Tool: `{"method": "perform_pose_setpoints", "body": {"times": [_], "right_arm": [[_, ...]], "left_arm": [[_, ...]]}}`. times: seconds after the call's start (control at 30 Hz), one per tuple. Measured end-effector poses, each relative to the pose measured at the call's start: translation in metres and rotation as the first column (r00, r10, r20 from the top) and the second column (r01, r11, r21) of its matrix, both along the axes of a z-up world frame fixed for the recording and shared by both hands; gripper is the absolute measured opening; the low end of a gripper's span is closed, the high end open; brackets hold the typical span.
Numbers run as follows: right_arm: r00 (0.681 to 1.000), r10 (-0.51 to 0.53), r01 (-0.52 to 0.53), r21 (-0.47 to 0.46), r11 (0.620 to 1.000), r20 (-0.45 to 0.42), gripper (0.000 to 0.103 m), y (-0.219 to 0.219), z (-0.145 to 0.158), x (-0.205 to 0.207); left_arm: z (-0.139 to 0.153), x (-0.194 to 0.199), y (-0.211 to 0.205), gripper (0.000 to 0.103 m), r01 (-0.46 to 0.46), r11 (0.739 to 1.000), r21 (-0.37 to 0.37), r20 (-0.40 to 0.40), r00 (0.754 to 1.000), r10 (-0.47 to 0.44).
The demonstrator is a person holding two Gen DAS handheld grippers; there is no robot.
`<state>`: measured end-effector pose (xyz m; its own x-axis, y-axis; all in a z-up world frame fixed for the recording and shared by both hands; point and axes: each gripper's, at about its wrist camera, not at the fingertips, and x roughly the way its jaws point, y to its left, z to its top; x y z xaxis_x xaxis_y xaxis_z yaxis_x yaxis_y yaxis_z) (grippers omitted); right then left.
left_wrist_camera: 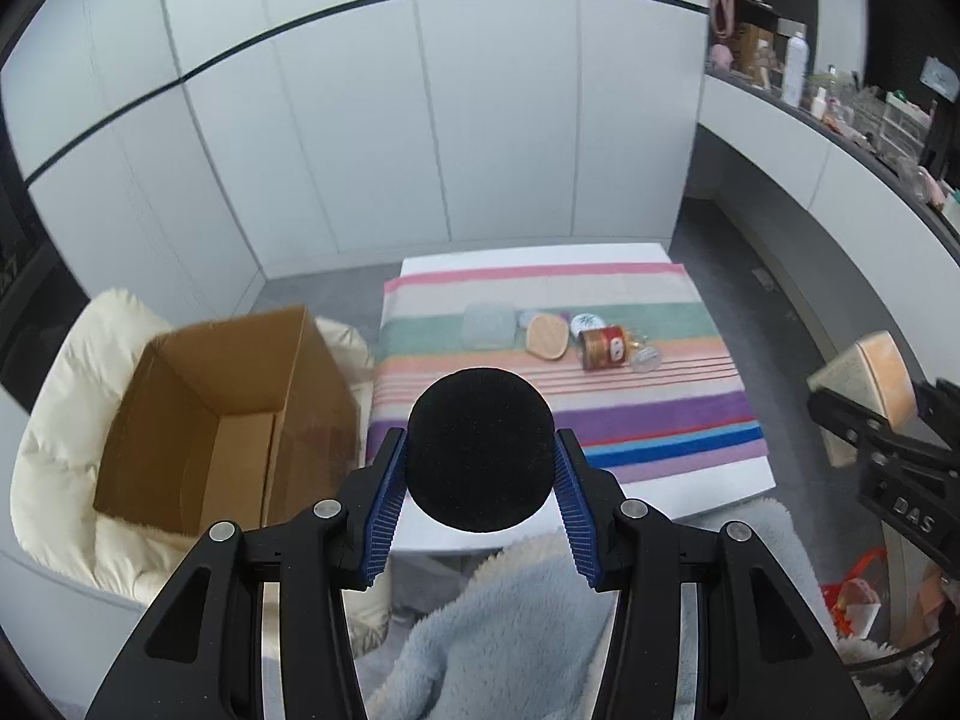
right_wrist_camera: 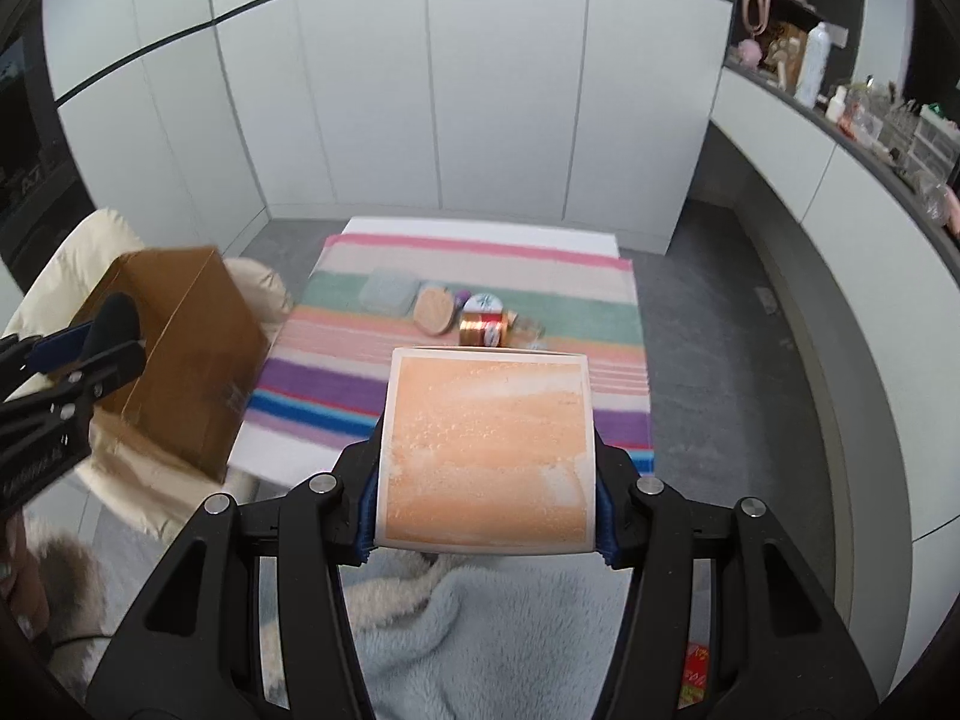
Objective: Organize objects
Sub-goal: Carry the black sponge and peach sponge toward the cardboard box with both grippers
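The letters "DAS" stand out in white on the black body of the right gripper (left_wrist_camera: 864,414) as it shows at the edge of the left wrist view; the red-and-gold label on the tin lying on the table carries a large letter that is too blurred to read for certain.

The left gripper (left_wrist_camera: 480,474) has its blue ribbed fingers (left_wrist_camera: 384,510) pressed against either side of a round black foam puff (left_wrist_camera: 480,450), pinching it above the near edge of the table. The right gripper (right_wrist_camera: 486,486) clamps a square pale slab with a speckled orange face (right_wrist_camera: 489,450) between its fingers, spread to the slab's full width.

Beyond both, a low white table (right_wrist_camera: 480,227) wears a multicoloured striped cloth (right_wrist_camera: 336,384). On it, in a loose row — a pale green square container (right_wrist_camera: 389,293), a tan oval wooden dish (right_wrist_camera: 433,311), a round white lid with a green palm print (right_wrist_camera: 483,302) and the red-and-gold tin (right_wrist_camera: 483,329) on its side, with a clear glass item just beside it.

To the left an open brown cardboard box (left_wrist_camera: 234,414) sits on a cream padded cushion (left_wrist_camera: 54,450), just beside the table. A light blue fleece (right_wrist_camera: 510,630) lies below the grippers.
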<state>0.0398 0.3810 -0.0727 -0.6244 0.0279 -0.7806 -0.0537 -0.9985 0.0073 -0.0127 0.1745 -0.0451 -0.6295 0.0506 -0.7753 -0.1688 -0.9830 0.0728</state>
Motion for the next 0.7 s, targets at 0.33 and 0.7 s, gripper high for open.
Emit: {"method": "perform_pose_setpoints", "body": {"times": [0.33,0.7], "right_arm": [[1.0,0.003,-0.003,0.008,1.0,0.02,0.055,-0.006,-0.009,0.004],[0.997,0.06,-0.061,0.028,0.998,0.049,0.055,-0.031,-0.015,-0.005]], "left_arm": [[-0.016,0.0,-0.018,0.049,-0.017,1.0,0.02,0.048,0.999,0.016],[-0.026,-0.005,-0.058,0.049,-0.118,0.992,0.036,0.068,0.991,0.116]]}}
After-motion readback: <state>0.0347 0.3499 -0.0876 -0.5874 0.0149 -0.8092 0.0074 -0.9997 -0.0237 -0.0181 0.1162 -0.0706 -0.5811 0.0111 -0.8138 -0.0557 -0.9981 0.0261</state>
